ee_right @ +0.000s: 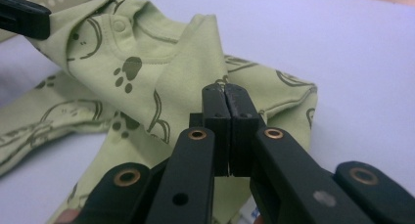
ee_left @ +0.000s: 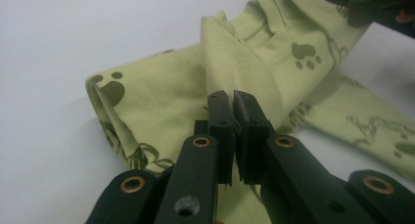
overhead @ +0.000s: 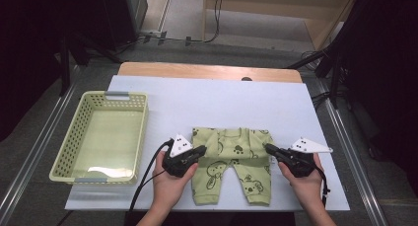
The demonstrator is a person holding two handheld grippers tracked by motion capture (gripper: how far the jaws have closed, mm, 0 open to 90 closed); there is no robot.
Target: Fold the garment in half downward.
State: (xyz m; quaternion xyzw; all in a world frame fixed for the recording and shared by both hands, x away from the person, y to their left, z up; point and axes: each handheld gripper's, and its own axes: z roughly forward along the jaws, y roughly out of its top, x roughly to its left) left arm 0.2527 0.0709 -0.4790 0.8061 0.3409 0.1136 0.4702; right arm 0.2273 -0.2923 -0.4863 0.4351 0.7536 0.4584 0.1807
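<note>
White table top (overhead: 207, 95): biggest surface, bare sheet w/ lots of free room beyond both claws toward the far edge and out past the right claw to the right edge; a strip of wood shows at the far edge. Near edge sits close behind both hands.

Yellow-green basket (overhead: 101, 136): well off to the outer side of the left claw, apart from it, nothing visible inside, its rim near the table's left edge.

Green baby romper (overhead: 231, 163): lies flat between the 2 claws, 2 legs pointing back toward the person, neckline on the far side. Paw and koala prints. Sleeves are folded in, so its side edges run just by each claw's tips.

Left claw (overhead: 201, 151): jaws closed tight, pinching a raised fold of romper fabric (ee_left: 254, 62) at the garment's left side edge; cloth stands up right ahead of the tips.

Right claw (overhead: 269, 148): jaws shut flush, tips at the romper (ee_right: 161, 77) right side edge, a peaked fold rising just in front; looks clamped on that cloth.
</note>
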